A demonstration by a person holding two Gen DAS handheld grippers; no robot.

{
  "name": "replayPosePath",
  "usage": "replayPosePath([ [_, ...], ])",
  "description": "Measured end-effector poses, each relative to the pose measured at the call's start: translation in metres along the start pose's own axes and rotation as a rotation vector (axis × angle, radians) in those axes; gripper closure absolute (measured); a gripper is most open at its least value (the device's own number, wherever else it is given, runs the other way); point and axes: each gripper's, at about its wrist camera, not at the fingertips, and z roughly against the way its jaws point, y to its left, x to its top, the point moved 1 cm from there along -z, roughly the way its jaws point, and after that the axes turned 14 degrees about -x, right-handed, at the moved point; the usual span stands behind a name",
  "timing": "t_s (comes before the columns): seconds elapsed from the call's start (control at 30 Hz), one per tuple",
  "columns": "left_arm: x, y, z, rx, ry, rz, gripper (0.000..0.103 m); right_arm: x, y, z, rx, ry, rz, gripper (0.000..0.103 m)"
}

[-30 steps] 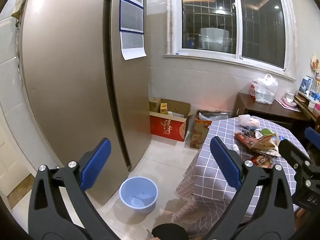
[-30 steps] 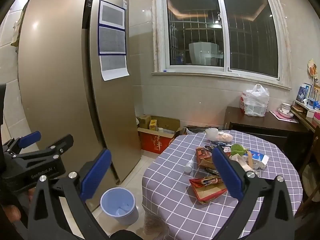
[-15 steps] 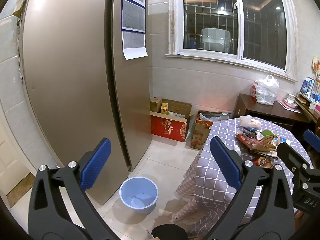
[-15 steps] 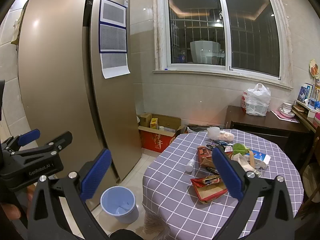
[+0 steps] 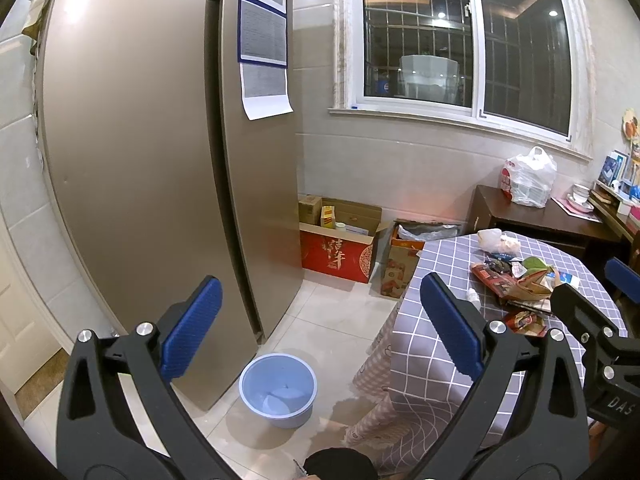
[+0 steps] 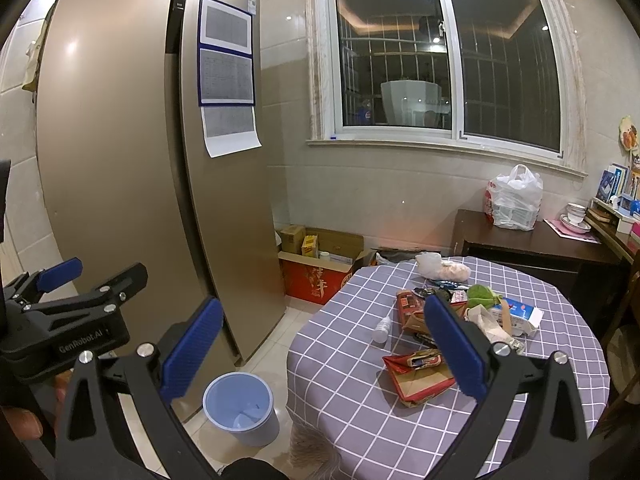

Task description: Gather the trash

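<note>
Between the right gripper (image 6: 320,352) blue pads: nothing. Jaws spread wide, held in the air short of the round table (image 6: 360,412), which sits ahead and below. Left gripper (image 5: 316,332) same story, jaws spread and holding nothing, table off to its right. Nearest trash to the right gripper is the red wrapper (image 6: 418,372) on the checked cloth, just inside its right finger in view. Past it, further ahead: a small white bottle (image 6: 382,328), a second red packet (image 6: 408,306), crumpled paper, a green wad (image 6: 482,296), a blue-white pack (image 6: 520,314) and a white bag (image 6: 440,266) at the far edge. All of it lies on the table. Blue bin (image 6: 240,408) stands on the floor below and left of the right gripper, beside the table skirt, near the fridge (image 6: 132,168); from the left wrist it is below and roughly centred between the fingers. Bin looks nearly empty, maybe a scrap at the bottom, can't resolve it. Progress estimate: basically at the start, no item gripped, whole pile left to move. Likely first pick is the red wrapper, then drop into the bin.
</note>
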Motion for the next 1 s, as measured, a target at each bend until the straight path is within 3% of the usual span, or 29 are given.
replayPosePath([
  [1.0, -0.0017, -0.0006, 0.0025, 0.001, -0.003, -0.002, 0.006, -0.0015, 0.0097, -0.0004, 0.003, 0.010, -0.003, 0.004],
])
